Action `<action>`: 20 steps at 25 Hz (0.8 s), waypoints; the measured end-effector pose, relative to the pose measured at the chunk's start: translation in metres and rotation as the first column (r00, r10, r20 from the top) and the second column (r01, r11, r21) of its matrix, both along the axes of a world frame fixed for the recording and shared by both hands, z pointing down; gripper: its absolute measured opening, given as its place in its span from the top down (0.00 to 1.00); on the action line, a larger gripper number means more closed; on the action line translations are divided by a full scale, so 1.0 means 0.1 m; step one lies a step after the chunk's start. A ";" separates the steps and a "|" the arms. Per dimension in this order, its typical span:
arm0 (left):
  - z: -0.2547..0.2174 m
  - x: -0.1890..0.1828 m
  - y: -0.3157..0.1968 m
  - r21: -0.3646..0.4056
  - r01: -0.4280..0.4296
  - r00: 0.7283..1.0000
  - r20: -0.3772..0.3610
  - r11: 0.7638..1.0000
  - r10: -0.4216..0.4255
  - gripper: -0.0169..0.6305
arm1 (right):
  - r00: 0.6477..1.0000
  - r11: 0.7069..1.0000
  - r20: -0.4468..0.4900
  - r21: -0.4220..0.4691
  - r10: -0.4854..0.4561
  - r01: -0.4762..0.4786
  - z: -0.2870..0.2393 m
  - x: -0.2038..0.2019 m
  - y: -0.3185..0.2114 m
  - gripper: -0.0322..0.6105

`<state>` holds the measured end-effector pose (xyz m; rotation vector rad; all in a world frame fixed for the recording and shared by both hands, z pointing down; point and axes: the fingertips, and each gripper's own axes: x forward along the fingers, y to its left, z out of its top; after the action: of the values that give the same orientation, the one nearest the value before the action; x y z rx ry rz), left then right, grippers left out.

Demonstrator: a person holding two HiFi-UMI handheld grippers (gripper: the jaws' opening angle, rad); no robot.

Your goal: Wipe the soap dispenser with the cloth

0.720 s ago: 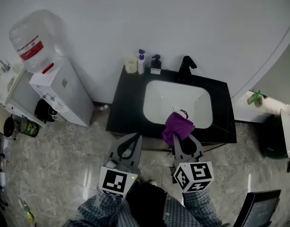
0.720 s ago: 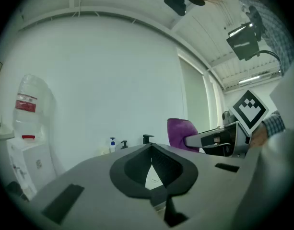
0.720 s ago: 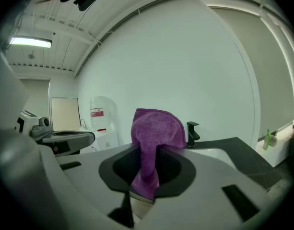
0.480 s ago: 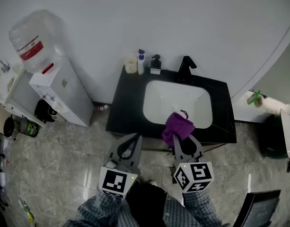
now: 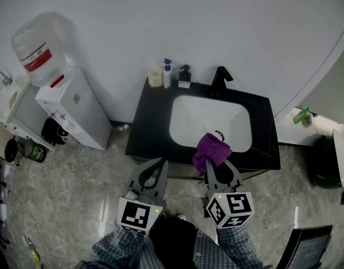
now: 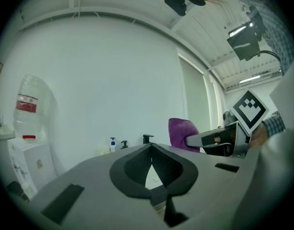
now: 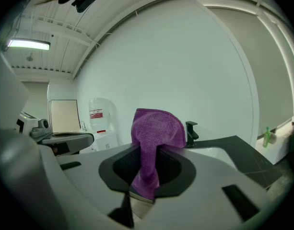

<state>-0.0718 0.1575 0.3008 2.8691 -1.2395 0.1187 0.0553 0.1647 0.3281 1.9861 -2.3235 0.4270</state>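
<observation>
The black soap dispenser (image 5: 184,74) stands at the back left of the black vanity counter (image 5: 152,122), beside the faucet (image 5: 219,80); it shows small in the left gripper view (image 6: 124,144). My right gripper (image 5: 214,162) is shut on a purple cloth (image 5: 210,150) that bunches up above its jaws (image 7: 155,128), over the counter's front edge and well short of the dispenser. My left gripper (image 5: 159,161) hangs in front of the counter with its jaws together (image 6: 151,147) and nothing in them. The cloth hides the dispenser in the right gripper view.
A white bottle with a blue pump (image 5: 167,73) and a pale cup (image 5: 155,76) stand left of the dispenser. The white basin (image 5: 211,122) fills the counter's middle. A water cooler (image 5: 68,102) stands at left, a green bottle (image 5: 302,115) on a ledge at right.
</observation>
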 end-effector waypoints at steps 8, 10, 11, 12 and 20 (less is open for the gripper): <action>-0.03 0.07 0.09 0.007 0.012 1.000 0.021 1.000 -0.012 0.97 | 1.000 1.000 0.014 0.011 -0.005 0.005 -0.04 0.10 0.06 0.83; -0.03 0.08 0.13 -0.001 0.020 0.999 0.037 1.000 -0.020 0.97 | 1.000 1.000 0.022 0.015 -0.009 0.009 -0.05 0.13 0.08 0.83; -0.04 0.09 0.14 0.002 0.026 0.999 0.035 1.000 -0.026 0.97 | 1.000 1.000 0.026 0.017 -0.013 0.013 -0.06 0.14 0.09 0.83; -0.06 0.11 0.16 0.007 0.032 0.999 0.032 0.999 -0.032 0.97 | 0.999 1.000 0.028 0.019 -0.018 0.018 -0.07 0.16 0.10 0.83; -0.05 0.26 0.35 0.010 0.064 0.997 0.035 0.998 -0.064 0.97 | 0.999 0.999 0.028 0.022 -0.040 0.040 -0.05 0.33 0.25 0.83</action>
<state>-0.0463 0.1926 0.2955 2.8430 -1.3394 0.1636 0.0879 0.1894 0.3229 1.9519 -2.3901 0.4319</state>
